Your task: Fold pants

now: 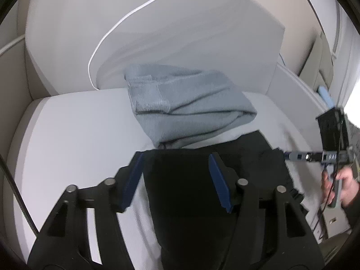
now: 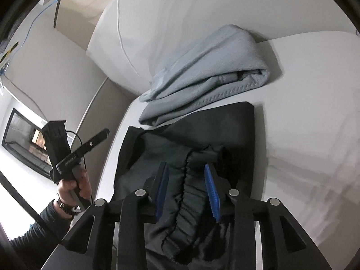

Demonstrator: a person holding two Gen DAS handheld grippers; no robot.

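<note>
Two hand-held grippers hover over the black pants (image 2: 186,157), which lie bunched on the white bed (image 2: 303,135). The right hand-held gripper (image 2: 186,191) has its jaws apart, straddling the gathered elastic waistband (image 2: 186,202), probably to pinch it for a fold. The left hand-held gripper (image 1: 177,180) is likewise spread over dark cloth, gripping nothing. Farther off, a folded grey garment (image 1: 180,105) rests against the pillow (image 1: 180,33), likely set aside as finished.

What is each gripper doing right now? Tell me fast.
Left gripper: open, above the black pants, holding nothing.
Right gripper: open, over the pants' waistband, holding nothing.
</note>
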